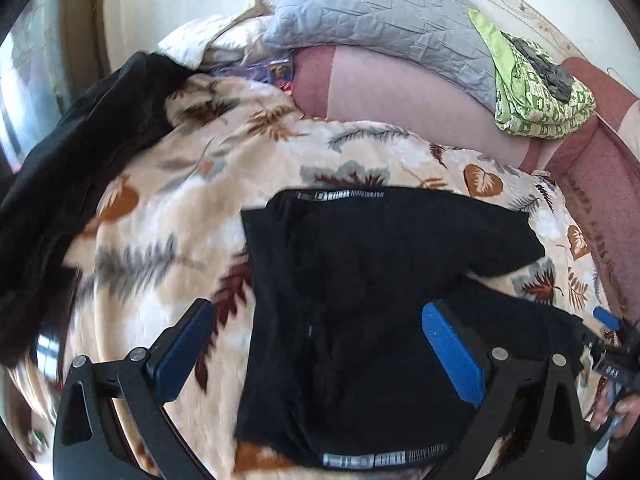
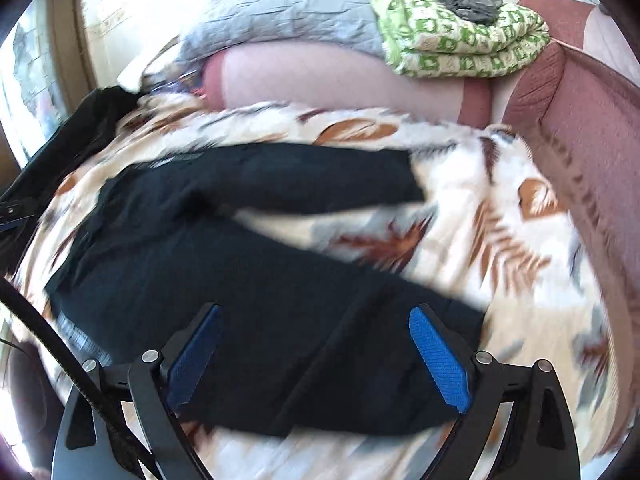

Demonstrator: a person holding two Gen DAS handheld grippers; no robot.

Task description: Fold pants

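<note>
Pants (image 1: pixel 360 300) lie spread on the leaf-print blanket (image 1: pixel 180 216) under the left tongs (image 1: pixel 320 352), which stand wide and empty. A second dark garment (image 1: pixel 72 168) nearby could get snagged.

From the right, the right tongs (image 2: pixel 316 356), wide too, hover over a splayed leg (image 2: pixel 280 184); soft blanket may bunch and skew the fold.

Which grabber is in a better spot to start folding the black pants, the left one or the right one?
Probably the right. The right gripper hangs open over a leg of the black pants, near its end. The left gripper is open too, over the waist end.
</note>
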